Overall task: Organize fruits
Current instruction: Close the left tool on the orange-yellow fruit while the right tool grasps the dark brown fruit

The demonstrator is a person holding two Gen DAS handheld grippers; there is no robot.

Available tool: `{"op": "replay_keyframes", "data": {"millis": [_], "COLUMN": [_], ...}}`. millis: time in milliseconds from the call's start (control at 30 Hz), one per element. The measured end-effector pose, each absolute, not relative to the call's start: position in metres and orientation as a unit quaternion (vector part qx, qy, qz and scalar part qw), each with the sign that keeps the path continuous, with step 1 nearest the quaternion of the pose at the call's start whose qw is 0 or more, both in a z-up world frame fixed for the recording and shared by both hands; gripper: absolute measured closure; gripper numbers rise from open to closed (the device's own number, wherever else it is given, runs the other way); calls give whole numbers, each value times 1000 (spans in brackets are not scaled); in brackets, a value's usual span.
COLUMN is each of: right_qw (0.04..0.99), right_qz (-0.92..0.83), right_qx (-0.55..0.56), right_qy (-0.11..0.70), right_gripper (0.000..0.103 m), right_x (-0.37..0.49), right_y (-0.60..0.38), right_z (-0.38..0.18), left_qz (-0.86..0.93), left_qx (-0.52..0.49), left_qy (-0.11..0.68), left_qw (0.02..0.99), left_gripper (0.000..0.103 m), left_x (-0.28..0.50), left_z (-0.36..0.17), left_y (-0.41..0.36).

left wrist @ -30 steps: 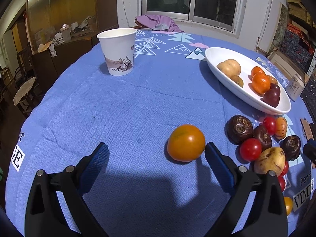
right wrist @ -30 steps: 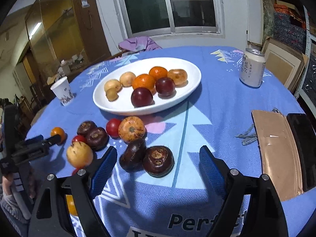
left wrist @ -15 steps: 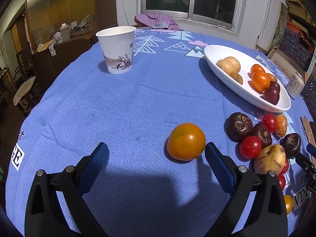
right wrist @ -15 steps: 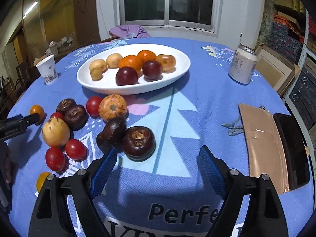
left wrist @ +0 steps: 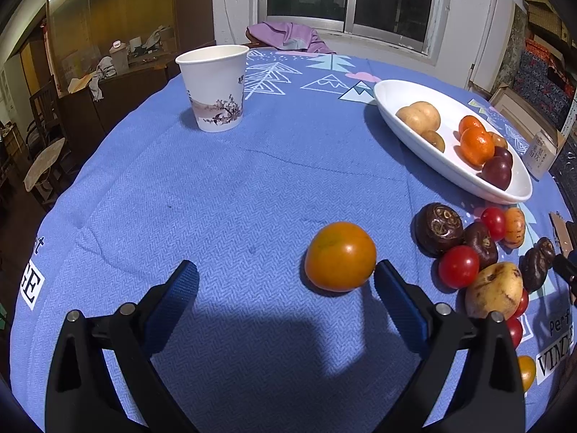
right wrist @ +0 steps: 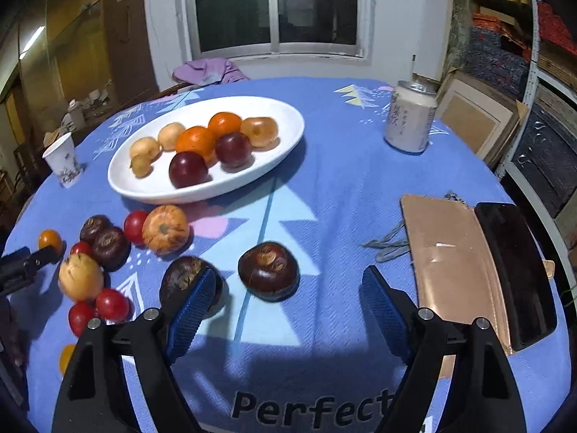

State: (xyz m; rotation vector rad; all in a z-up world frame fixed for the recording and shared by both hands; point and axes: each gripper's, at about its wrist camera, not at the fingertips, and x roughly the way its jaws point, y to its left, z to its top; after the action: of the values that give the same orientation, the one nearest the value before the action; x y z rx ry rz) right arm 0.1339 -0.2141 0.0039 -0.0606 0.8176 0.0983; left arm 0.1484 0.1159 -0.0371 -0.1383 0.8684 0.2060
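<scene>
My left gripper (left wrist: 285,278) is open low over the blue tablecloth. An orange tomato (left wrist: 340,256) lies between its fingers, close to the right pad (left wrist: 396,299) and apart from the left one. My right gripper (right wrist: 288,285) is open too, and a dark brown water chestnut (right wrist: 268,270) sits on the cloth just beyond the gap between its fingers. A second dark chestnut (right wrist: 176,278) lies partly behind its left finger. The white oval plate (right wrist: 151,191) at the back holds several fruits: oranges, dark plums, pale round ones.
Loose fruit (right wrist: 108,245) is bunched left of the right gripper: red tomatoes, a yellow pear, a striped orange fruit, dark chestnuts. A paper cup (left wrist: 212,86) stands far left, a can (right wrist: 411,122) far right. A tan wallet with a phone (right wrist: 465,263) lies right.
The right gripper has swung to the right and come lower, so the dark chestnut now lies centred before its fingers. The left gripper and the orange tomato have stayed put.
</scene>
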Motion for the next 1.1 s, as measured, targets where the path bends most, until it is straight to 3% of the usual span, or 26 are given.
{"op": "replay_keyframes", "data": {"millis": [100, 200, 267, 333, 933, 1100], "right_qw": [912, 904, 901, 896, 907, 905], "right_qz": [72, 79, 75, 83, 55, 60], "right_qx": [40, 103, 106, 100, -60, -56], "right_qy": [401, 408, 415, 424, 413, 417], "right_gripper": [19, 32, 44, 49, 50, 55], "right_x": [137, 139, 142, 145, 152, 153], "right_y": [-230, -246, -248, -243, -198, -199], "right_z": [9, 8, 4, 0, -8, -10], "left_qz": [98, 95, 94, 94, 62, 48], "left_qx": [-67, -64, -60, -59, -45, -43], "left_qy": [419, 419, 418, 417, 420, 417], "left_qw": [900, 901, 902, 902, 904, 906], "left_gripper": [7, 7, 6, 7, 7, 7], "left_x": [147, 146, 146, 145, 150, 157], "left_z": [-37, -37, -36, -36, -36, -35], "left_y": [116, 114, 113, 112, 103, 102]}}
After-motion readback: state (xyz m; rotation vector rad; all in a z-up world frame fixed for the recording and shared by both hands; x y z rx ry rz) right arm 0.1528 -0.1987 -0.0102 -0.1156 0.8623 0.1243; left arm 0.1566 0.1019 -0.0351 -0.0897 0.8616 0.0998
